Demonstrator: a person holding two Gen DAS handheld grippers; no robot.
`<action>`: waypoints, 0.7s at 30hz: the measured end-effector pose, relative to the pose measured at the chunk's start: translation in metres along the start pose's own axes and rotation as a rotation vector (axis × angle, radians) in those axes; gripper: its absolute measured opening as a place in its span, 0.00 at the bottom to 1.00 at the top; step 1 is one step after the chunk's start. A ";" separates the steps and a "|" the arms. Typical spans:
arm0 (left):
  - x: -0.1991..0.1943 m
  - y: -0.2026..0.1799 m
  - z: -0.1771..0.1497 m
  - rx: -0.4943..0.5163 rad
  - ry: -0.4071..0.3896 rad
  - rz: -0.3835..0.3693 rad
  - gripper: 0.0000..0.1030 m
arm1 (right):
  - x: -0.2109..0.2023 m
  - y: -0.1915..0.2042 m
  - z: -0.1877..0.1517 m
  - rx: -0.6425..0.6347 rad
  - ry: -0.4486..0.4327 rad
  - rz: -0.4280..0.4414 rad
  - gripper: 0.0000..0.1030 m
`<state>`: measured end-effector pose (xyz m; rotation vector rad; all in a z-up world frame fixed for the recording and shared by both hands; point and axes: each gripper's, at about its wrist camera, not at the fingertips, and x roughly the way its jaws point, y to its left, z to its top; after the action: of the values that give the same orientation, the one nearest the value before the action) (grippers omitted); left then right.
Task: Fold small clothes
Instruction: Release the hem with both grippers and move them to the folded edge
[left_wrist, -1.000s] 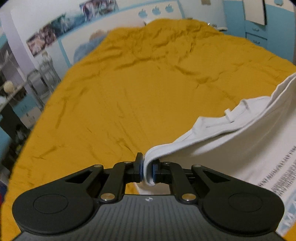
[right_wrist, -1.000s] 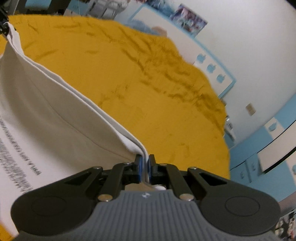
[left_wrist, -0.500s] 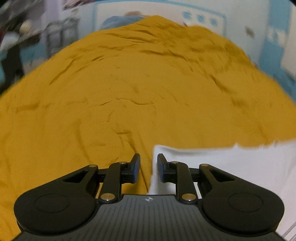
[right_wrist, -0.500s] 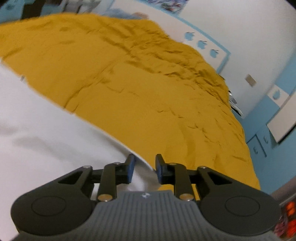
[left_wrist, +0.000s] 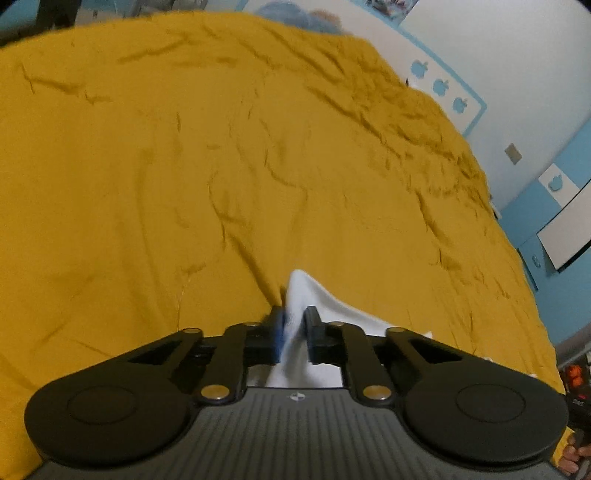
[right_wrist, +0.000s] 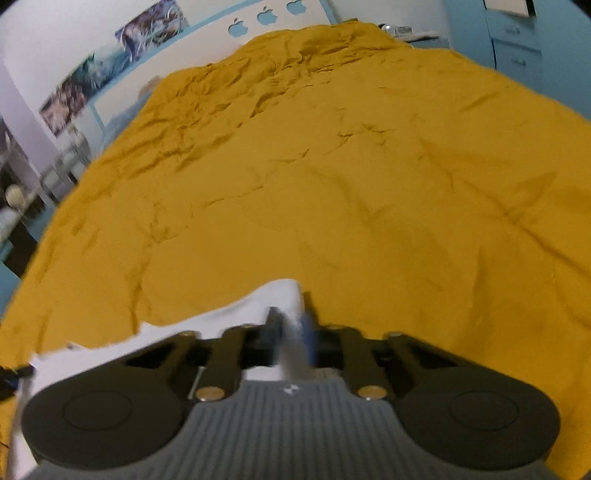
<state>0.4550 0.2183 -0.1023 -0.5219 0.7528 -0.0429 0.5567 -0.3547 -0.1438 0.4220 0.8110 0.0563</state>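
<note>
A white garment (left_wrist: 328, 308) lies low on the mustard-yellow bedspread (left_wrist: 184, 166). One peak of its cloth stands up between the jaws of my left gripper (left_wrist: 293, 321), which are closing and pinch the fabric. In the right wrist view another corner of the white garment (right_wrist: 255, 301) runs off to the left. My right gripper (right_wrist: 291, 326) is closing on that corner, and the blurred cloth sits squeezed between its pads. Most of the garment is hidden under both gripper bodies.
The wrinkled bedspread (right_wrist: 369, 184) fills the room ahead of both grippers. A white wall with blue apple stickers (right_wrist: 266, 16) and posters (right_wrist: 110, 74) stands beyond it. Blue cabinets (right_wrist: 517, 40) are at the far right, a cluttered shelf (right_wrist: 14, 199) at the far left.
Both grippers let go of the lifted white garment, opened, rolled and sank toward the bed. Each has now closed again on a fold of the cloth lying low.
</note>
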 end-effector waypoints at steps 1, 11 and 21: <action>-0.006 -0.001 0.000 0.015 -0.030 -0.010 0.09 | -0.003 0.003 -0.001 -0.009 -0.022 0.004 0.04; 0.011 -0.012 0.000 0.078 -0.046 0.105 0.09 | -0.004 0.007 -0.002 -0.052 -0.106 -0.086 0.00; -0.034 -0.034 -0.006 0.148 -0.052 0.216 0.24 | -0.048 -0.012 -0.011 -0.027 -0.049 -0.079 0.00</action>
<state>0.4312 0.1938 -0.0686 -0.2985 0.7455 0.1144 0.5146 -0.3722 -0.1217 0.3640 0.7774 -0.0165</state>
